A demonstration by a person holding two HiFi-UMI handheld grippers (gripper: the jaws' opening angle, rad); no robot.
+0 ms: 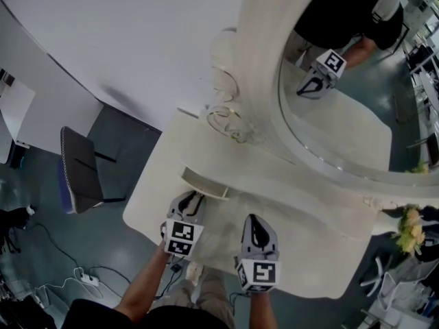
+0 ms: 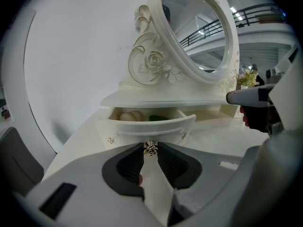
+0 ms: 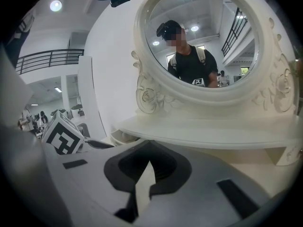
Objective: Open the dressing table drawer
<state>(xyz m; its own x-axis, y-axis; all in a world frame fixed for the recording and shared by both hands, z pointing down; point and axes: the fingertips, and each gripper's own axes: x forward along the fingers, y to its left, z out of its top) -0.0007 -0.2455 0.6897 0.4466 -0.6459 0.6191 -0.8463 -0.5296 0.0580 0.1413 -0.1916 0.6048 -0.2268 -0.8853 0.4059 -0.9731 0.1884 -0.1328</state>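
Left hand-held gripper (image 2: 151,146) is clenched by its very tips on the small gilt knob (image 2: 150,149) at the middle of the drawer front. The right hand-held gripper (image 3: 147,143) has its jaws pressed together on nothing and hovers over the desk (image 1: 309,252), at about 5 o'clock from the drawer in the head view.

The biggest risk is probably the desk itself. It looks light, and nothing braces it, so a sharp tug could drag it toward the person.

The oval mirror (image 1: 357,108) stands at about 1 o'clock from the drawer. It could rock if the desk jolts.

The drawer (image 2: 151,124) is already partly out from under the low shelf (image 2: 165,100), at the desk's 10 o'clock side in the head view. Pale round things (image 2: 129,116) show inside it. If it is pulled too far it may leave its runners and tip, spilling them. The gripper also slopes down toward the knob, so a pull along that line rather than level could jam the drawer.

The knob is the likeliest thing to fail. It is tiny and ornate and only pinched at the tips, so it could slip free mid-pull and send the gripper jerking back.
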